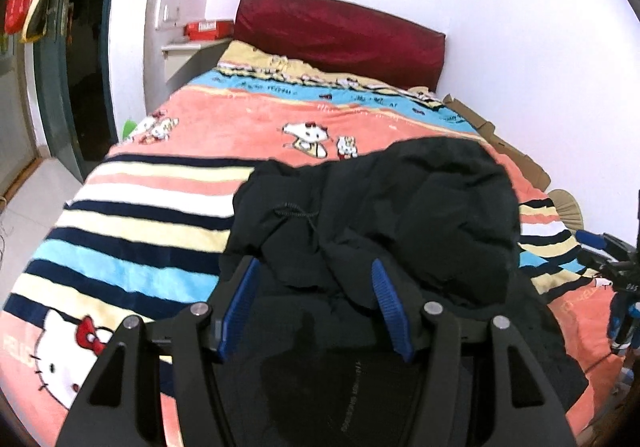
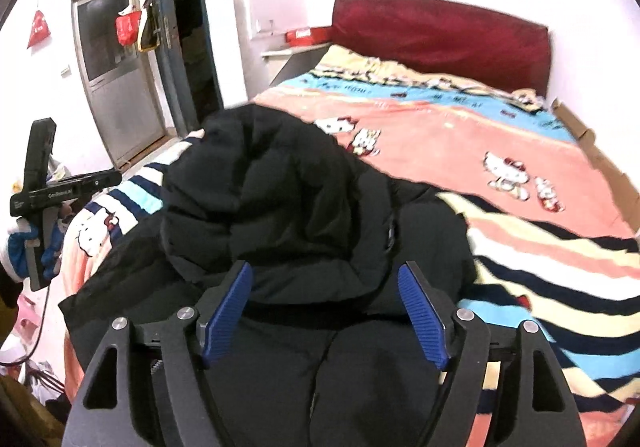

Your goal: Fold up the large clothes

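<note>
Both tongs, left (image 1: pixel 314 267) and right (image 2: pixel 326 271), gape over the puffy black quilted jacket (image 1: pixel 420 207)

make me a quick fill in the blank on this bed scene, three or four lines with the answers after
1. The bulky padded jacket lying on the bed is ____ in colour.
2. The padded headboard at the far end of the bed is dark ____.
3. The striped fleece blanket is printed with a cartoon ____ wearing a red bow.
4. The jaws of the left hand-held gripper and the right hand-held gripper are both ____, gripping nothing.

Answers: black; red; cat; open
</note>
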The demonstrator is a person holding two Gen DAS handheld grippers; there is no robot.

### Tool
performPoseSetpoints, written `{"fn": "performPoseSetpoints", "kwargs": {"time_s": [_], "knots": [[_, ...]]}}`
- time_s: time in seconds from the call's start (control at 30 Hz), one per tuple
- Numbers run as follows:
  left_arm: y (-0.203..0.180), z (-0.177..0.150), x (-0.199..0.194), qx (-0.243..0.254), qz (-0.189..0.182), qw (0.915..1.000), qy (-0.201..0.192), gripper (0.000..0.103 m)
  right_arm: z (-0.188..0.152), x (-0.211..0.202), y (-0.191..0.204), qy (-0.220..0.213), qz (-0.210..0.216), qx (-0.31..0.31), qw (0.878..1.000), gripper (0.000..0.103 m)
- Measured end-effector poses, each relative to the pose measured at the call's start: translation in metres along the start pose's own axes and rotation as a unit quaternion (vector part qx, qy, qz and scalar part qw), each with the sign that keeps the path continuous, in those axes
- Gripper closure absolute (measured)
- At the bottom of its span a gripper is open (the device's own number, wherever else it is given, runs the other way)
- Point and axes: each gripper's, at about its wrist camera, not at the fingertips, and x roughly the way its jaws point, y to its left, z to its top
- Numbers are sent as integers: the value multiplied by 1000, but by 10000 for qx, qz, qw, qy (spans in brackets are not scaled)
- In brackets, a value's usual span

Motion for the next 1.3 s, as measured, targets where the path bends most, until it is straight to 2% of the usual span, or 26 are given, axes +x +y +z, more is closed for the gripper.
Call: {"fn": "performPoseSetpoints", "kwargs": {"time_s": [0.27,0.43,0.57,0.77,0.93,1.3], "knots": [[-7,3,-33,18,-3,9997,-247,46,-12,-66,8,-94,-555,-149,9983,23],[-7,12,-31,-100,16,9998,-196,46,-14,-72,4,-173,-677,36,9975,22],[-11,27,-17,-97,5,9998,-153,46,0,-50,12,-223,-529,118,9983,22],[-19,39,24,-97,-149,9998,82,46,18,-4,23,-223,-282,183,9992,22],[-31,54,58,-51,-109,9999,-42,46,40,33,26,-350,-101,214,9991,22],[-67,86,116,132,-476,9987,-142,46,91,87,25,-716,99,309,9969,22]]}}
